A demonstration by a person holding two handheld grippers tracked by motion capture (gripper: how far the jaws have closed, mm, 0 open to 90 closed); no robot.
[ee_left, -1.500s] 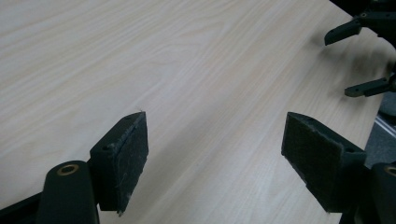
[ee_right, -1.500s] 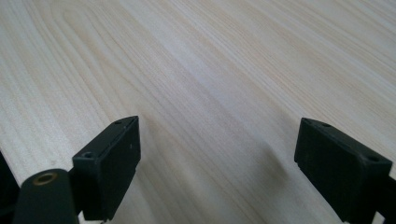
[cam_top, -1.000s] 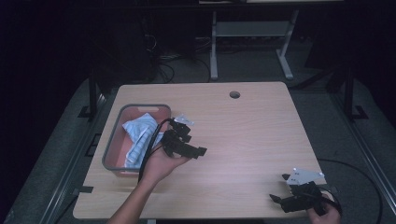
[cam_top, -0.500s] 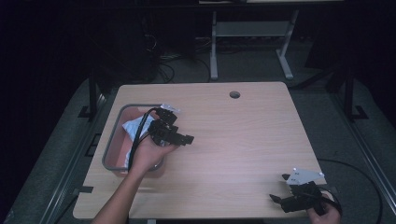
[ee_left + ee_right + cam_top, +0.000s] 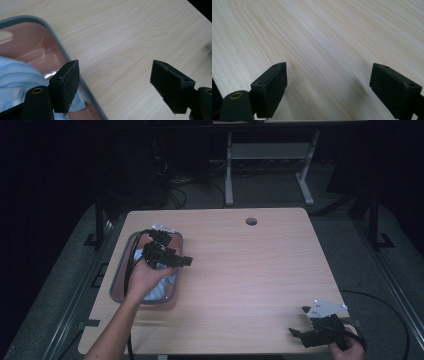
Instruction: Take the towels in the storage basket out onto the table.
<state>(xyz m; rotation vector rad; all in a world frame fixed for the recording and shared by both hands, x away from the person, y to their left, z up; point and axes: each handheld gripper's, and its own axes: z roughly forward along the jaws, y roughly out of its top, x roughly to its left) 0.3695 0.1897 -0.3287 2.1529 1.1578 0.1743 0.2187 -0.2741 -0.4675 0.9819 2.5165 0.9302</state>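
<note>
A pink tray [image 5: 145, 303] with a grey rim sits at the left of the wooden table [image 5: 250, 265]. A light blue cloth [image 5: 162, 289] lies in it. My left gripper [image 5: 177, 259] hovers over the tray's right half, held by a hand, jaws pointing right. In the left gripper view my left gripper [image 5: 116, 68] is open and holds nothing, with the tray rim [image 5: 60, 47] and the cloth [image 5: 17, 75] beneath its left jaw. My right gripper [image 5: 299, 321] rests near the front right corner. In its own view my right gripper [image 5: 328, 68] is open over bare wood [image 5: 312, 32].
A round cable hole [image 5: 251, 221] lies near the table's far edge. Beyond it stand a metal frame [image 5: 270, 155] and cables on a dark floor. A cable trails from the left gripper over the tray's left rim.
The left gripper has moved left and away from me, from the table beside the tray to above the tray. The right gripper has stayed in place.
</note>
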